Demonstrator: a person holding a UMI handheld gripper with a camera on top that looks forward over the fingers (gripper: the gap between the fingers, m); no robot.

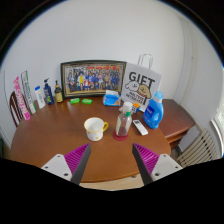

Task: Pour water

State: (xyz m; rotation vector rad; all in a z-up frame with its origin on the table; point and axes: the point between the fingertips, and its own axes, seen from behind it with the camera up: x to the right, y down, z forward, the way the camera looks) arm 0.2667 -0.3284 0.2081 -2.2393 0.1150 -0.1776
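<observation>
Jaws released: our gripper [108, 163] hangs w/ both fingers spread wide, nothing between them, pink pads [147, 156] facing each other across bare wood. We hover over the near edge of the desk [60, 140], a round-ish brown wooden top.

Task things sit well ahead of the fingers, apart from them. A clear bottle [123, 120] w/ a pale label stands upright near the desk's center, slightly toward the right finger's side, on what looks like a small red coaster, though we can't tell for sure. A white mug [95, 128] w/ yellowish inside stands just left of the bottle, handle toward the bottle, not touching it. Both lie beyond the fingertips, roughly on the line between them, bottle closer to the right finger's line.

Beyond the bottle, toward the right edge: a blue detergent jug [153, 109], upright, and a white remote-like item [140, 127] lying flat just beside the bottle's right. At the back edge: a framed group photo [93, 77] leaning on the wall, a white gift bag [141, 84] w/ "GIFT" printed on it, and green [86, 99] and blue [111, 98] sponge-like items in front of the photo. Along the back-left edge: a row of small bottles [47, 94], upright; labels too small to read. A white radiator [200, 148] shows off the desk's right edge.
</observation>
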